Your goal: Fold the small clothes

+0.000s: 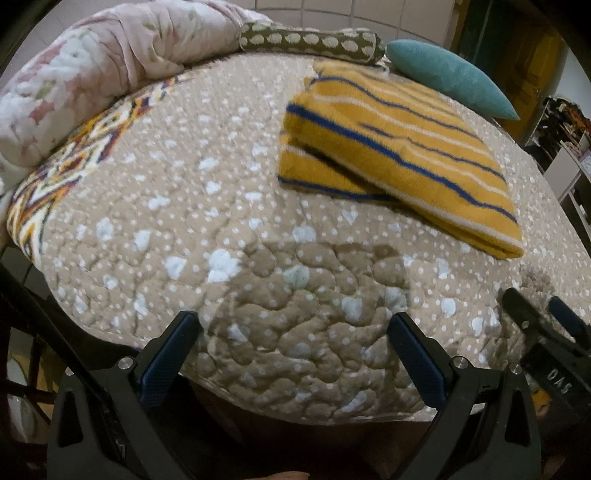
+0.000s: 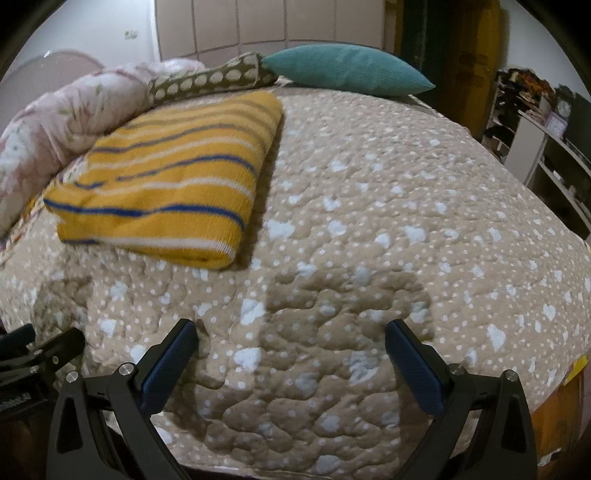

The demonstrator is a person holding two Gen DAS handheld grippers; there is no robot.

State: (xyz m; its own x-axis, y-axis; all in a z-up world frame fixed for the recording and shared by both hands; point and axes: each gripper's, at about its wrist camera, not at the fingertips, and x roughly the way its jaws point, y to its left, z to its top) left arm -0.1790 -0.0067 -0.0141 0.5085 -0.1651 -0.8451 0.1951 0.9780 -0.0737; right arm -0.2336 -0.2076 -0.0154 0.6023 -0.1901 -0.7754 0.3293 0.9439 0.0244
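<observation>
quilted bed (image 2: pixel 406 221), tiled wall (image 2: pixel 240 29), shelves (image 2: pixel 546 147)

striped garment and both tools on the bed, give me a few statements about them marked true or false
1. The yellow striped garment lies folded on the quilted bedspread. True.
2. The left tool grips the garment. False: it is open and empty, short of it.
3. The right tool is open. True.
4. A teal pillow lies on top of the garment. False: it sits behind it, at the bed's far edge.
</observation>
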